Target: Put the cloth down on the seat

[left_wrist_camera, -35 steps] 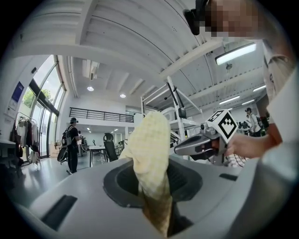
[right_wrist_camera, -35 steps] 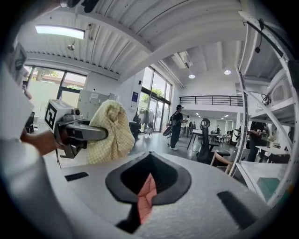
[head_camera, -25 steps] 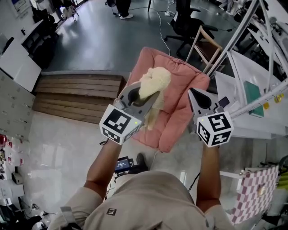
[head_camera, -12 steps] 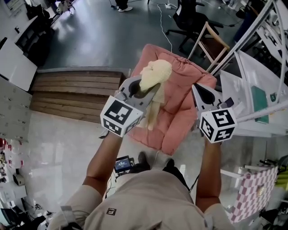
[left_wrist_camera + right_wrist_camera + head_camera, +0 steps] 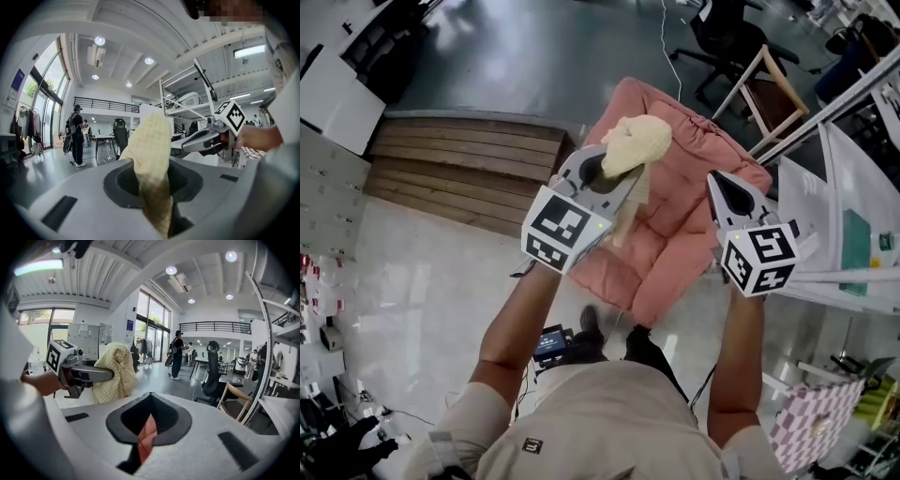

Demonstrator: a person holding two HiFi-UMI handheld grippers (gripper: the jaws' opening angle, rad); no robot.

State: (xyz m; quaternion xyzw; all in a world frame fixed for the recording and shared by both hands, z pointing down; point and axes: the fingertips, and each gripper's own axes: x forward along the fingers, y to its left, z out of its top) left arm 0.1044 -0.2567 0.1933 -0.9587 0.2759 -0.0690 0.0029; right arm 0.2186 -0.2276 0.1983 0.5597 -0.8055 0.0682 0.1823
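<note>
Cloth held up over the seat, not yet laid down.
The left gripper (image 5: 612, 174) clamps the bunched yellow cloth (image 5: 639, 142) above the pink seat cushion (image 5: 694, 206). The right gripper (image 5: 719, 181), jaws drawn together and empty, hovers over the cushion's right side, near the white desk's (image 5: 839, 202) left edge.

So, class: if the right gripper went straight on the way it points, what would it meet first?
The pink seat; its fabric already shows between the right gripper's jaws, seemingly pinched.
</note>
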